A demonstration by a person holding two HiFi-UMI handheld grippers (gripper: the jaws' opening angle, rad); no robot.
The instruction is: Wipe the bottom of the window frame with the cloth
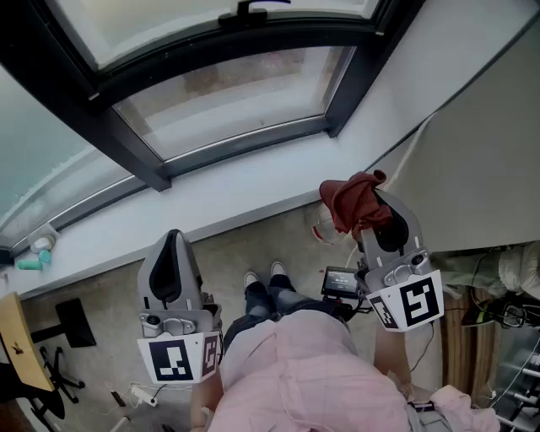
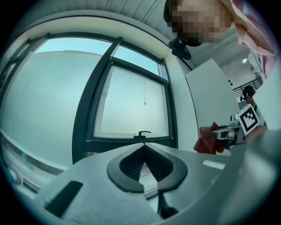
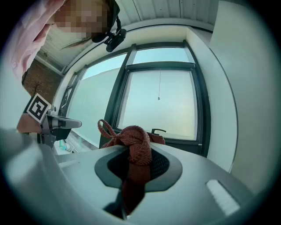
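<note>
A dark red cloth [image 1: 353, 201] hangs bunched from my right gripper [image 1: 374, 207], which is shut on it just below the white sill [image 1: 253, 190]. In the right gripper view the cloth [image 3: 135, 147] fills the jaws and spills over the front. My left gripper [image 1: 175, 240] is held lower left, shut with nothing in it, its pads [image 2: 131, 165] meeting at the tip. The dark window frame's bottom rail [image 1: 245, 145] runs above the sill, apart from both grippers. The rail [image 2: 131, 141] lies straight ahead in the left gripper view, and the rail [image 3: 175, 141] shows beyond the cloth in the right gripper view.
A window handle [image 1: 253, 10] sits on the upper sash. Small teal bottles [image 1: 34, 253] stand on the sill's far left. A white wall [image 1: 472, 160] closes the right side. On the floor are a black stand [image 1: 72, 321], a wooden board [image 1: 17, 337] and a small screen device [image 1: 340, 281].
</note>
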